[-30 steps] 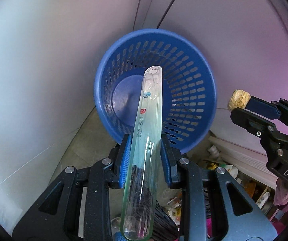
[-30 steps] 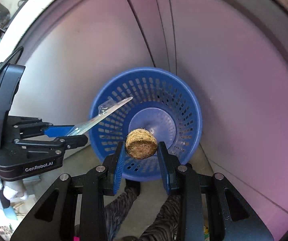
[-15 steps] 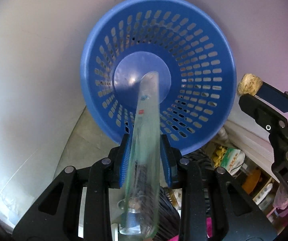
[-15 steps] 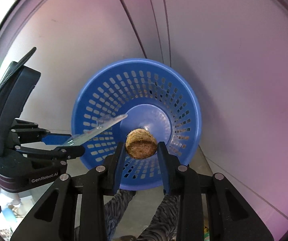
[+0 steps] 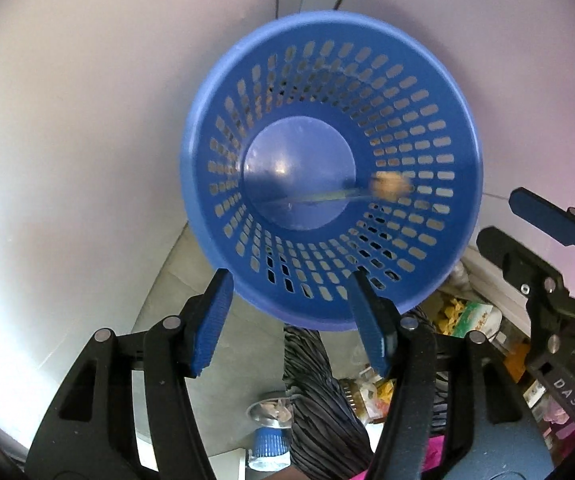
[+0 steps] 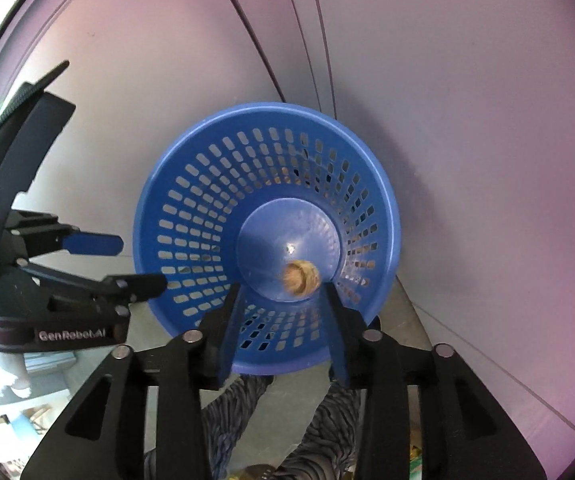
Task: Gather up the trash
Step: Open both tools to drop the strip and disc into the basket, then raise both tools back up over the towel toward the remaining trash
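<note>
Below both grippers stands the blue basket [image 5: 329, 168], on the floor against a pale wall, and I am looking almost straight down into it. A second ago each gripper was clamped on a piece of trash: my left gripper [image 5: 291, 314] on a long clear wrapper, my right gripper [image 6: 283, 320] on a tan puck. Now both sets of jaws are opening and nothing sits between either pair; the pads stand clear apart with only the basket showing through the gaps. Both pieces are inside the basket, blurred as if falling or just landing, so I judge this drop done and the grippers free to fetch more.

From the left wrist view I see the wrapper [image 5: 319, 197] as a thin streak across the basket's solid bottom, with the puck [image 5: 390, 186] at its right end, over the slotted wall. From the right wrist view the puck [image 6: 301, 276] shows at the near edge of the bottom, but I cannot make out the wrapper there at all. Only the left view shows the clutter on the floor beside the basket.
</note>
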A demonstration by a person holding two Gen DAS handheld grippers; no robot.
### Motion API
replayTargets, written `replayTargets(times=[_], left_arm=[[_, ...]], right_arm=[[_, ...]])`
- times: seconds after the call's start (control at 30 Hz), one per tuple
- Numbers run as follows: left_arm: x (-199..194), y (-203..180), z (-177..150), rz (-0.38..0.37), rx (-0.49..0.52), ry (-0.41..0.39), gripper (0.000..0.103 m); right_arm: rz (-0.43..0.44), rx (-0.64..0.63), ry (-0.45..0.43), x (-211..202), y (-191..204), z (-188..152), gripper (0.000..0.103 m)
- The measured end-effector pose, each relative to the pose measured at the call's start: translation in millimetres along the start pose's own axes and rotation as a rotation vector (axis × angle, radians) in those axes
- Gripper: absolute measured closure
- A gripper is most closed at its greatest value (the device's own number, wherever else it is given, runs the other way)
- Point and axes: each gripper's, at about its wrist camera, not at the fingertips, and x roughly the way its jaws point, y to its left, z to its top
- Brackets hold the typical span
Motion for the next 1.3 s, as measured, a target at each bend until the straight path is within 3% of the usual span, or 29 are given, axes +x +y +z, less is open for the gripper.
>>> replayTargets(times=[0.43,0.67,1.17,1.3], left_arm=[[-38.1,9.8,-5.2,0.024,-0.003,-0.068,0.042],[-70.9,16.9,-9.4,-0.009,-0.02,-0.131,0.042],[-187.6,25.1,-30.4,-0.065,-0.041,-0.381,0.042],[-224.1,20.8,-32.6,-0.065,-0.038,-0.473,0.042]], right_arm=[[0.014,0.0,-0.033,-29.0,-2.5,-0.5,0.06],[0.06,-0.003,-0.064,-65.4,-1.8,-4.8,0.06],[0.141,-0.031,-0.243,-183.2,6.0,-10.6,0.06],[0.144,-0.016,-0.315,-213.0,-1.3,-6.8,0.052]])
